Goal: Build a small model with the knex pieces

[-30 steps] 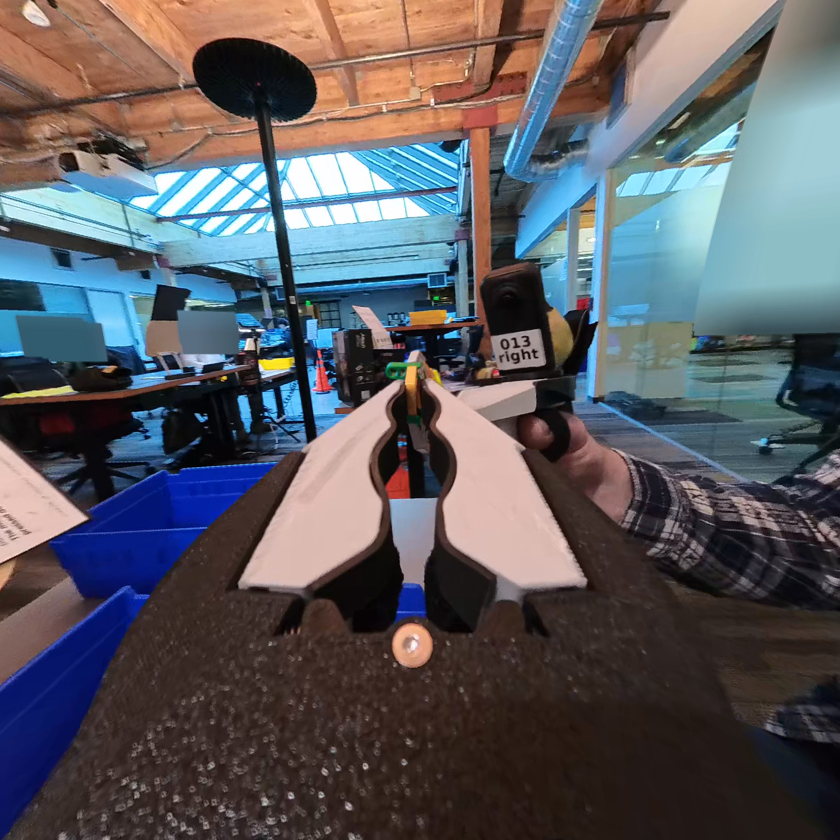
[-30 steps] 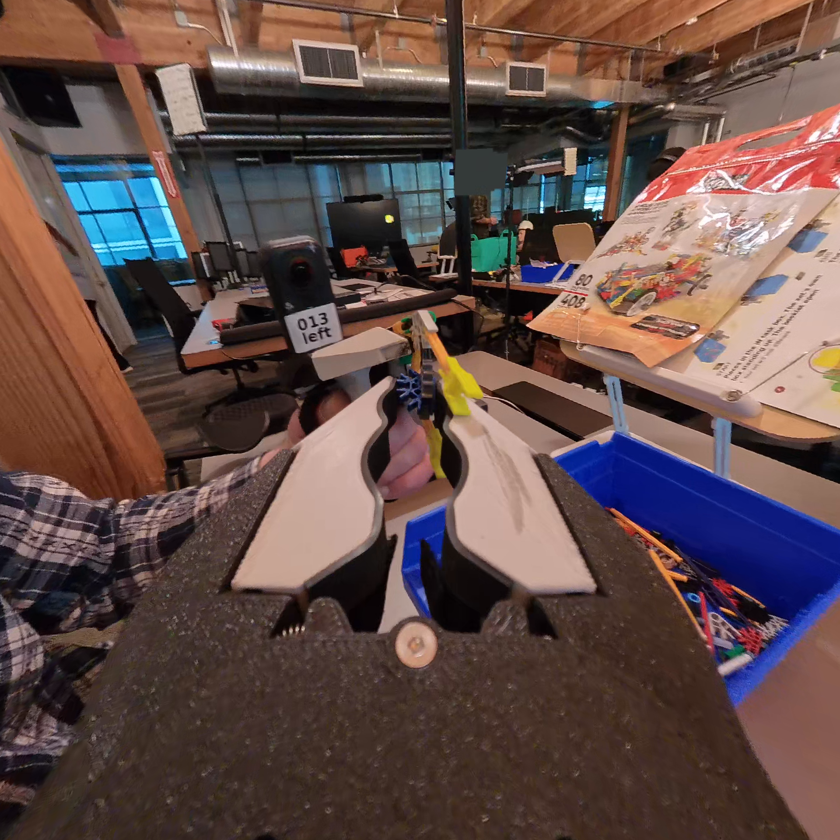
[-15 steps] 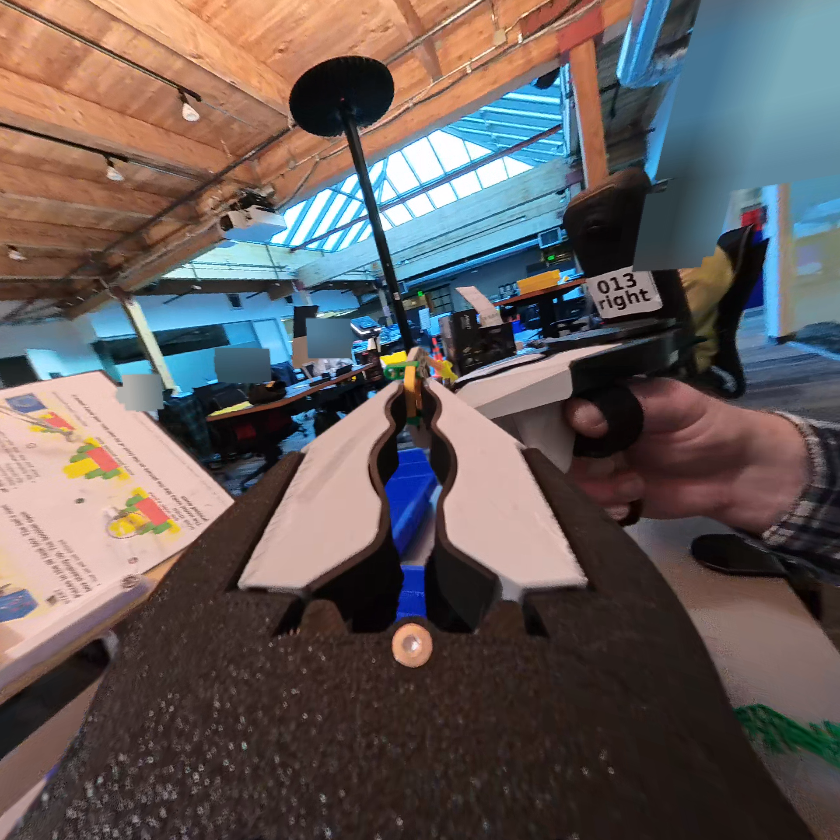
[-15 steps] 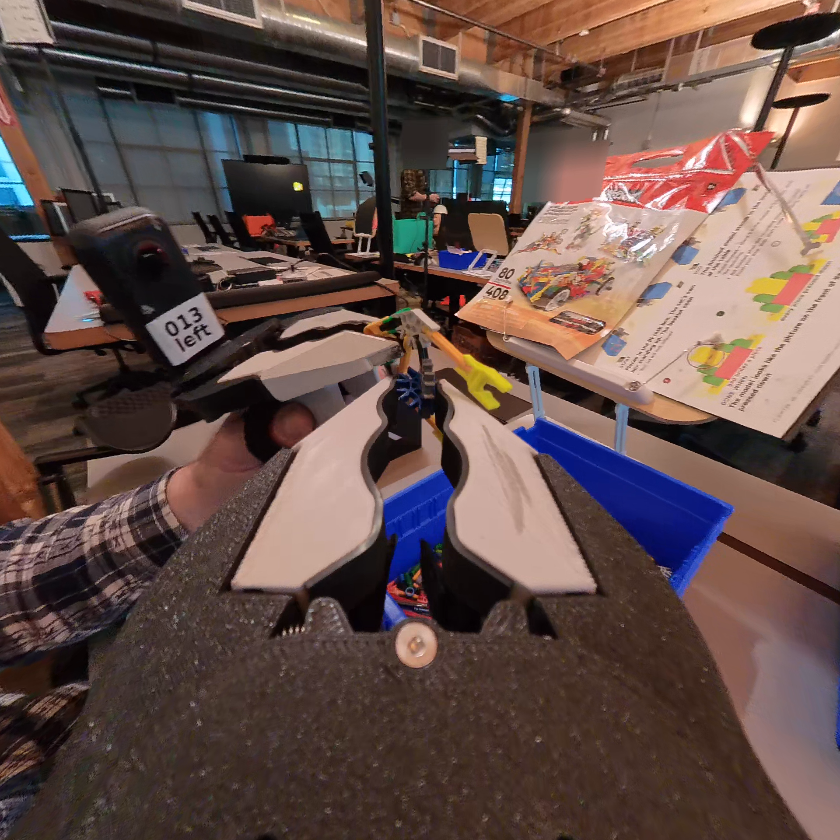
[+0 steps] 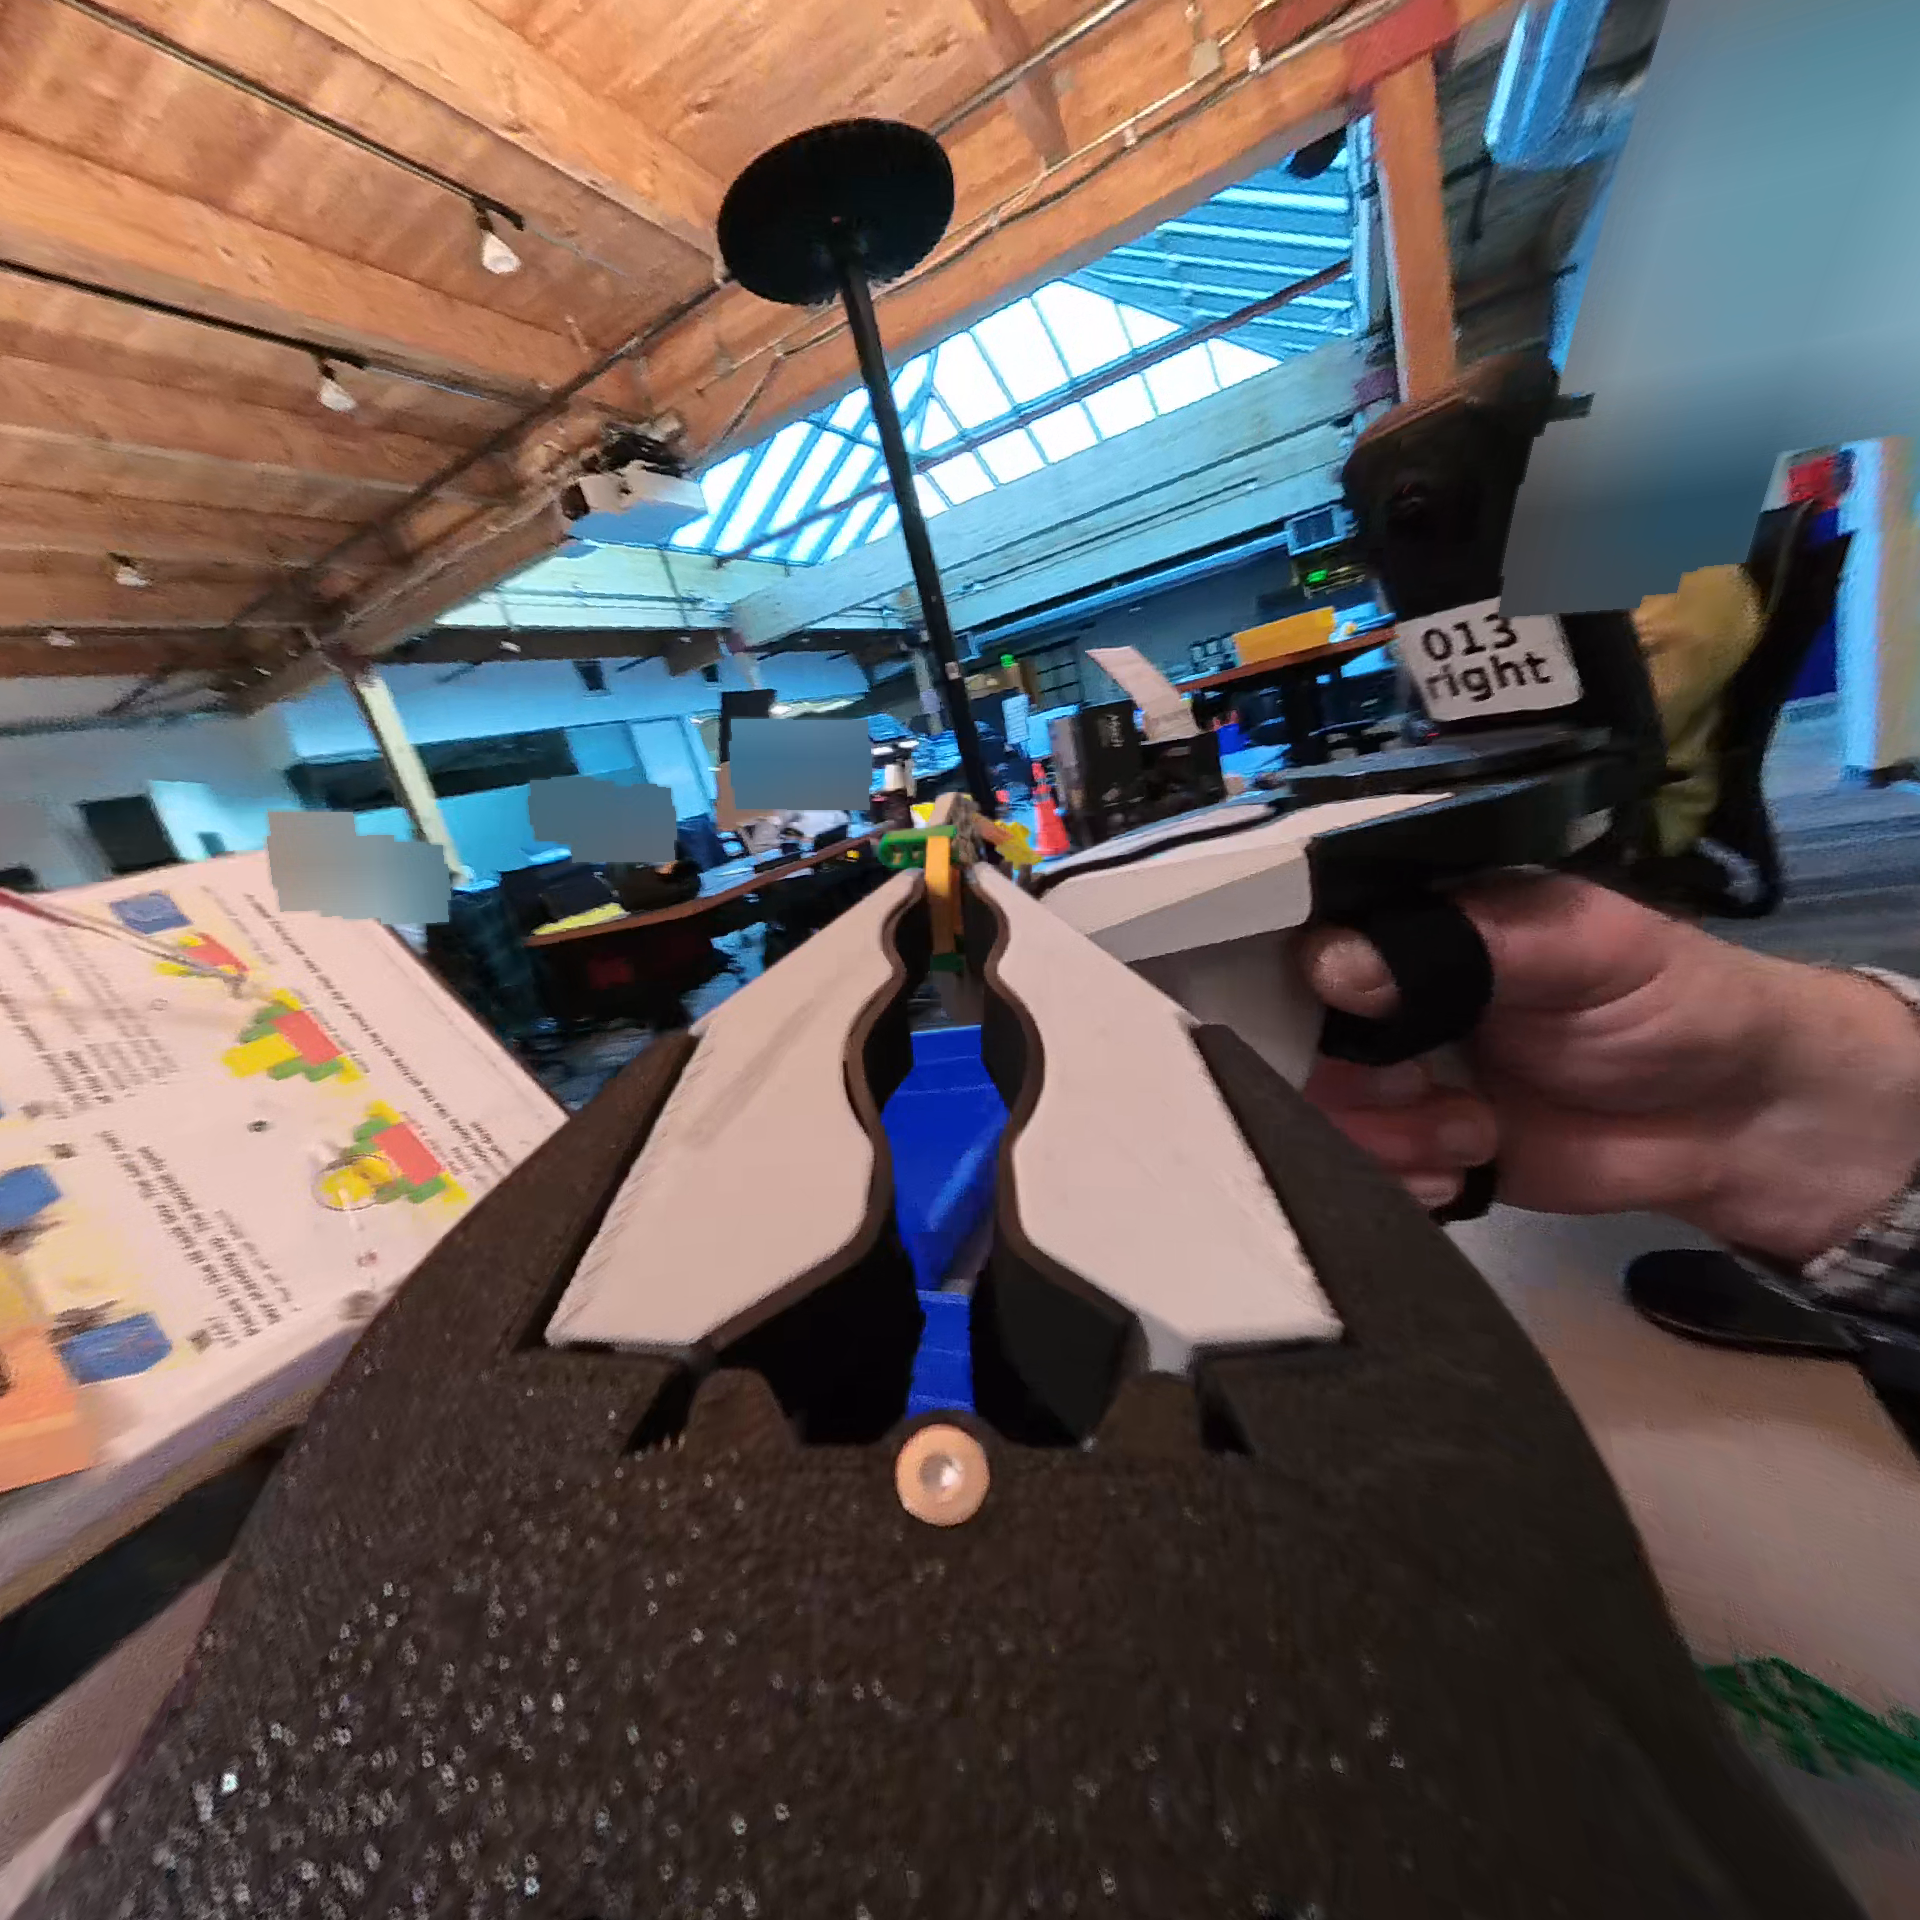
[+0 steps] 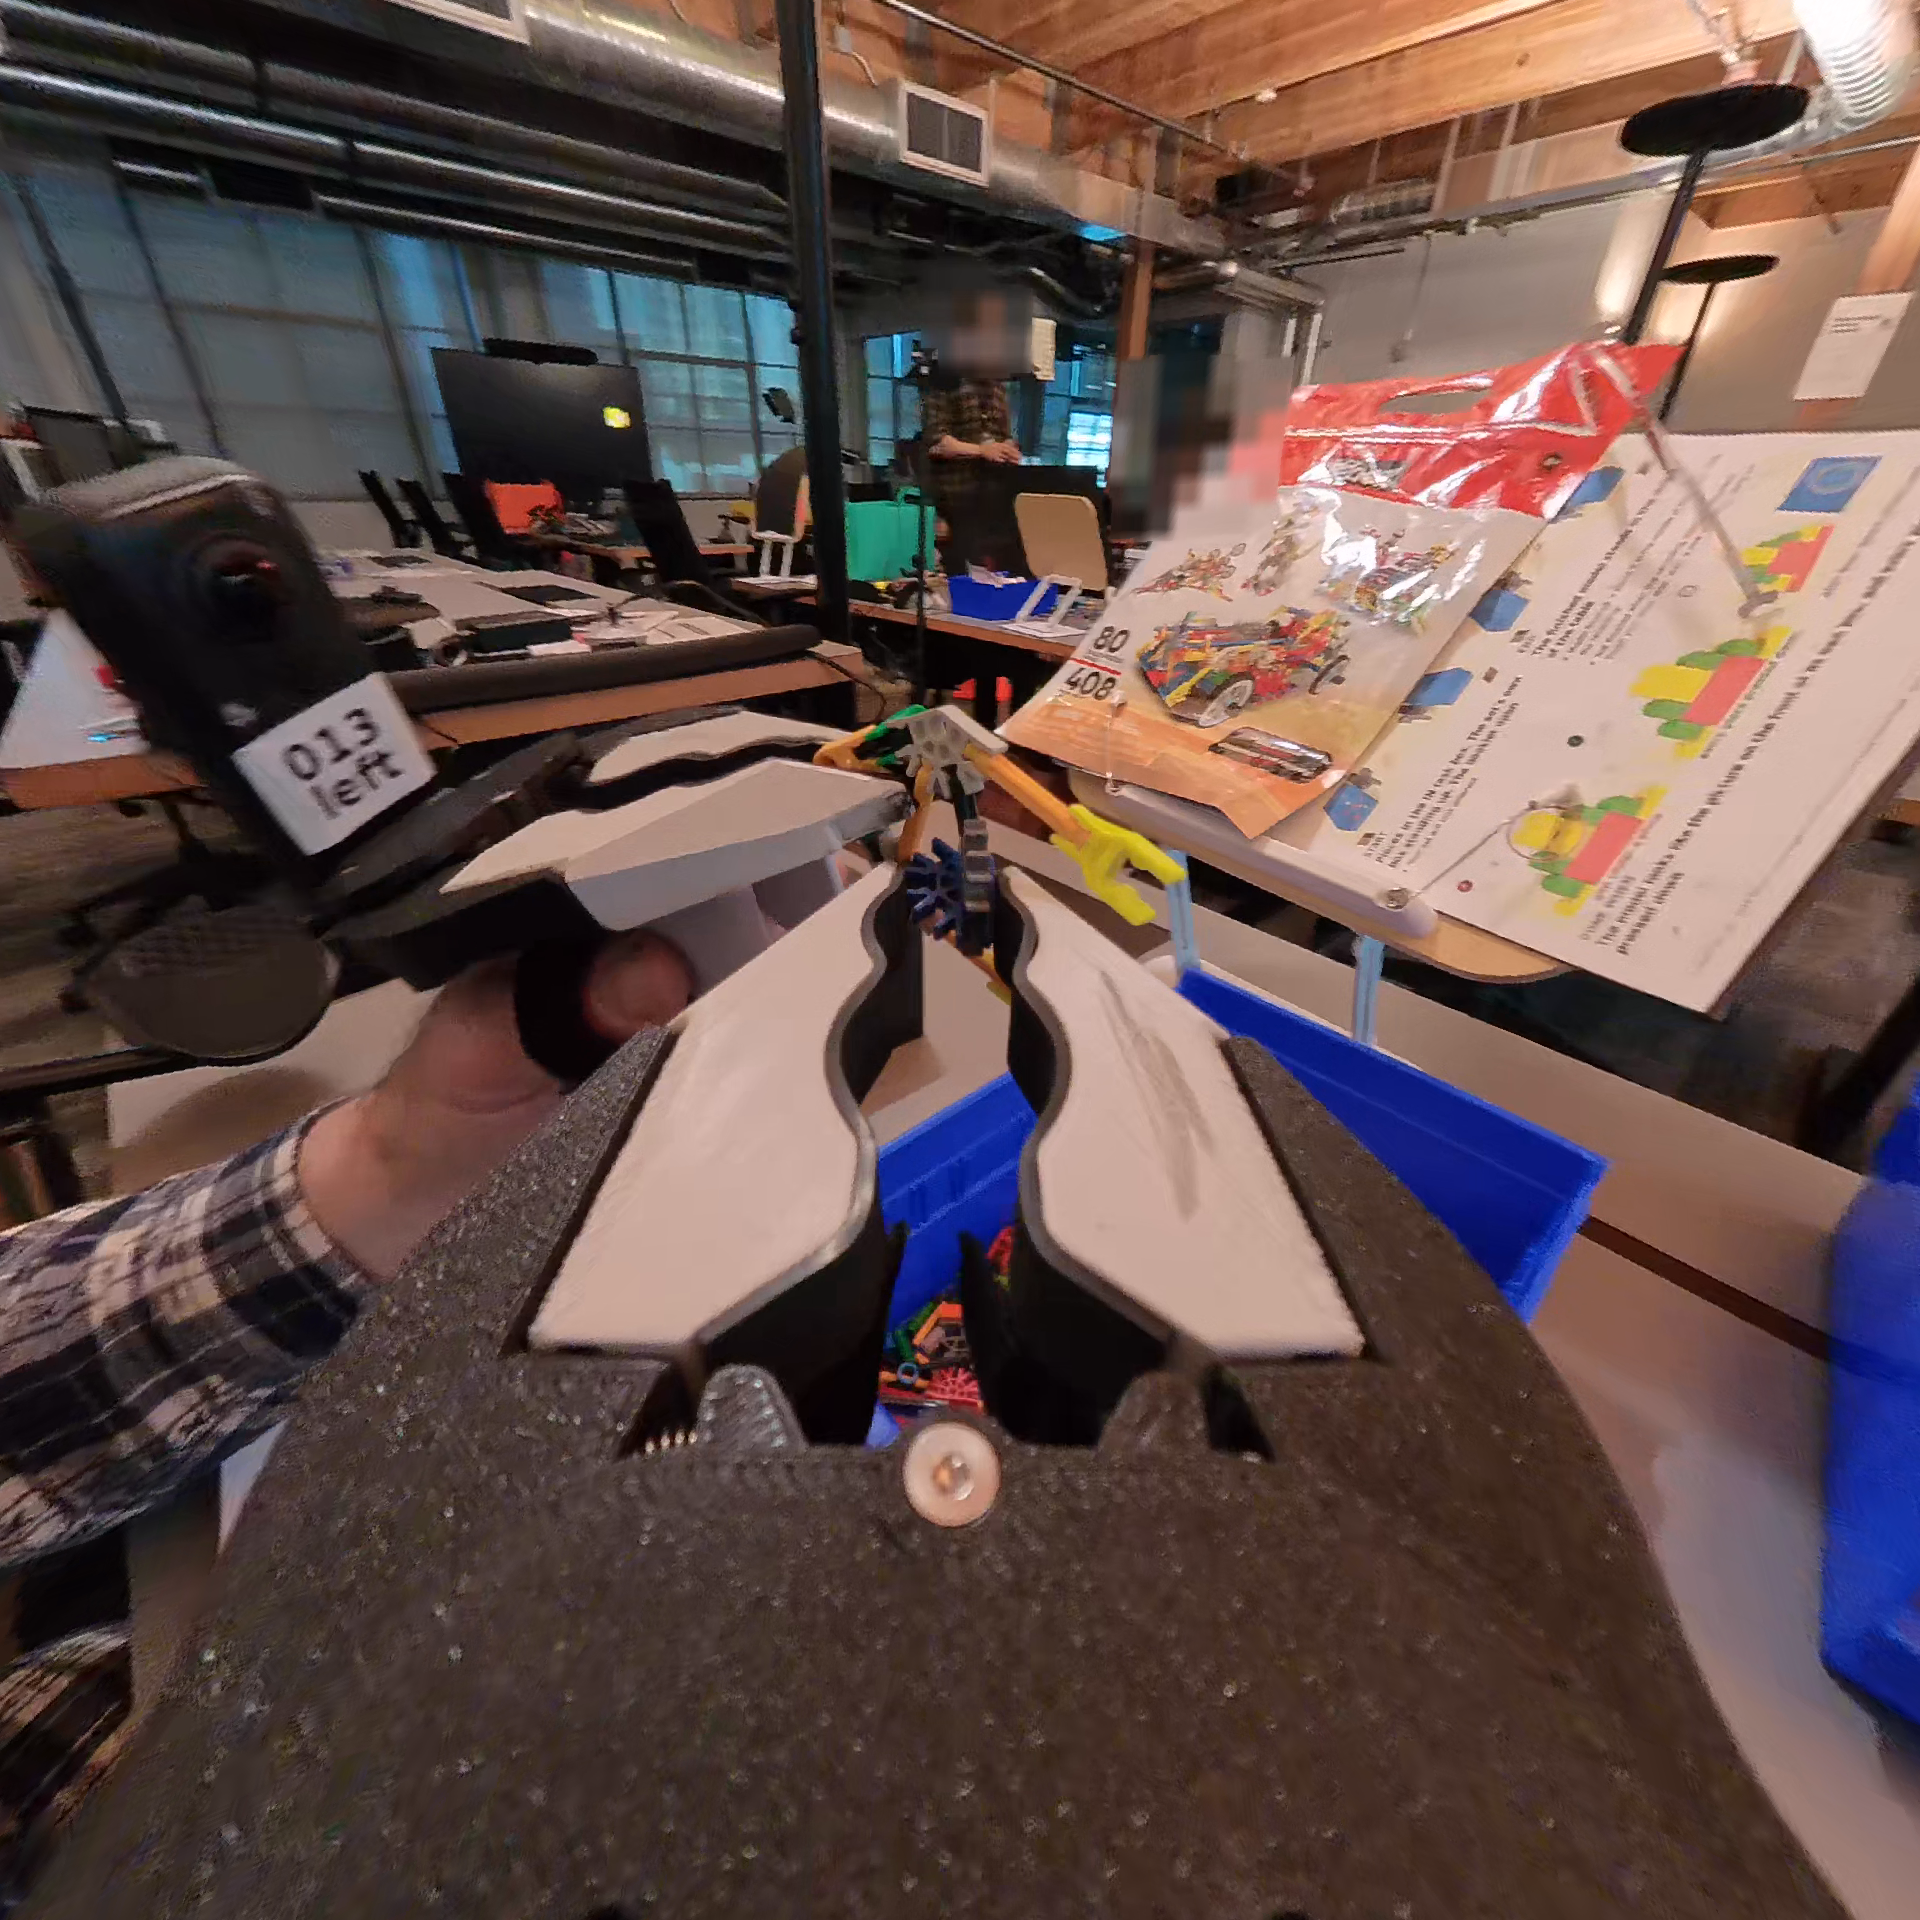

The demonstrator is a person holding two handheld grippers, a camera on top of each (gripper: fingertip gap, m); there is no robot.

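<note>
The left claw (image 5: 945, 883) is pressed together on an orange rod (image 5: 940, 906) of a small rod-and-connector toy build (image 6: 940, 743). The right claw (image 6: 951, 896) pinches the same build lower down, at its blue snowflake connector (image 6: 933, 883) and the dark rod beside it. The 2 claws meet nearly at right angles, tips just beside each other, so the build hangs between them in the air, touching nothing else.

A yellow clip connector (image 6: 1117, 852) sticks out free on the end of an orange rod, toward the tilted instruction sheet (image 6: 1662, 727) and the red-topped parts bag (image 6: 1299, 623) propped on a stand.

Below the claws a blue bin (image 6: 1403, 1132) of loose coloured pieces sits on the pale counter (image 6: 1704, 1382). The left hand (image 6: 457, 1081) and the right hand (image 5: 1610, 1070) each grip a trigger handle.
</note>
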